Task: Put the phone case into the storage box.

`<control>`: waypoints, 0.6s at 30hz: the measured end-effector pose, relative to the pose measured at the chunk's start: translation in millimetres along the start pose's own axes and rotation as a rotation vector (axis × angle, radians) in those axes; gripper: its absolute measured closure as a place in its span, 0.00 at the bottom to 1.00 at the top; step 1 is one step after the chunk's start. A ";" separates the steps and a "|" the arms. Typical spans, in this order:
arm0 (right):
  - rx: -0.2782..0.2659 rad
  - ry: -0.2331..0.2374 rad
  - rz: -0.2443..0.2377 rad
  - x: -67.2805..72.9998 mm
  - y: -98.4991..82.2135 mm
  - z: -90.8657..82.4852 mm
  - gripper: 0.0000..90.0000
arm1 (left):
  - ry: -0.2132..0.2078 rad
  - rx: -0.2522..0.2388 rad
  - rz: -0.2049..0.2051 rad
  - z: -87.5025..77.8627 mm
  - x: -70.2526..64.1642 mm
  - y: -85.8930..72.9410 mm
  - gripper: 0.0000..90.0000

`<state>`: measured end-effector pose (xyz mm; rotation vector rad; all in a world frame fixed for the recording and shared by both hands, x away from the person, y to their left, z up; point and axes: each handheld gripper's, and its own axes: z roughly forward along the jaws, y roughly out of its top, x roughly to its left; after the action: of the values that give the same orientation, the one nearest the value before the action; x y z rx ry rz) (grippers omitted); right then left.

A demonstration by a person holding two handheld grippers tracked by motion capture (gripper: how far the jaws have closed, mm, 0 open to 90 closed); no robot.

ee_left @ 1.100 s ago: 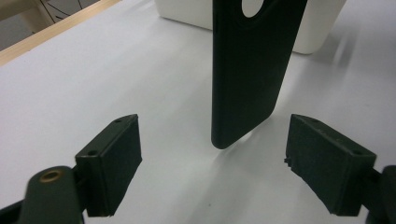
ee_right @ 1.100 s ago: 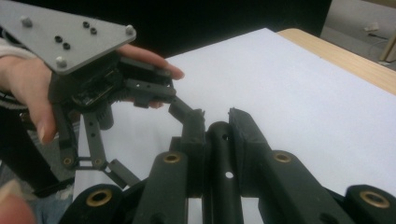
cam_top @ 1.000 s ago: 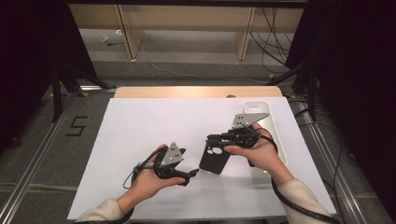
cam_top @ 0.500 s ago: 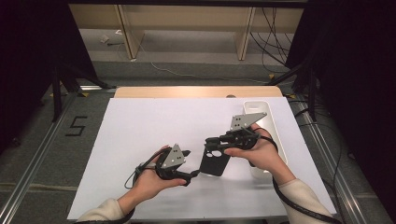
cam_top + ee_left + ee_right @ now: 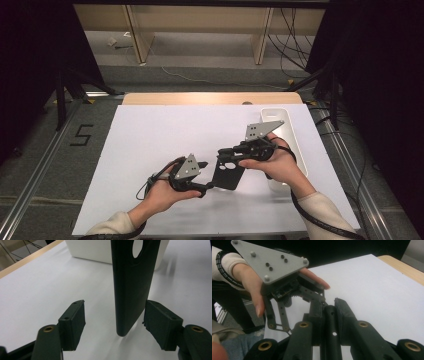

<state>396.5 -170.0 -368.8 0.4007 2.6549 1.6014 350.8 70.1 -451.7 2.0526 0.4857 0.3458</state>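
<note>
A wide desk with a white top carries the work, with a long white plastic tray lying along its right side. Above the bare middle of the desk hangs a flat black phone case with a round camera hole, held clear of the surface with its long axis running up and down. The right tongs grip its upper end; in the right gripper view the jaws press from both sides on the case's thin edge, closed on it. The left tongs stand just beside the case's lower end, jaws spread wide and holding nothing. In the left gripper view the case hangs down between those two jaws, nearer the right-hand one and seemingly not touching either, its rounded bottom edge level with the pads. The left hand is thus the nearer to the free end, and closing there would likely pinch the case across its flat faces.
</note>
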 end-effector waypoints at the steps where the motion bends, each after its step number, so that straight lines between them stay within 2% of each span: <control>1: 0.000 0.001 -0.001 0.3 0.2 0.2 0.86 | -0.009 -0.003 0.001 1.1 -0.1 0.0 0.39; 7: -0.003 0.012 -0.002 2.0 1.8 1.5 0.86 | -0.049 -0.008 0.008 7.8 0.3 -0.6 0.42; 18: -0.011 0.028 -0.003 3.4 2.4 3.9 0.86 | -0.100 -0.018 0.002 13.7 1.7 1.3 0.60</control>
<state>394.3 -164.8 -368.1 0.3767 2.6648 1.6317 358.5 60.0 -457.3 2.0426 0.4181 0.2471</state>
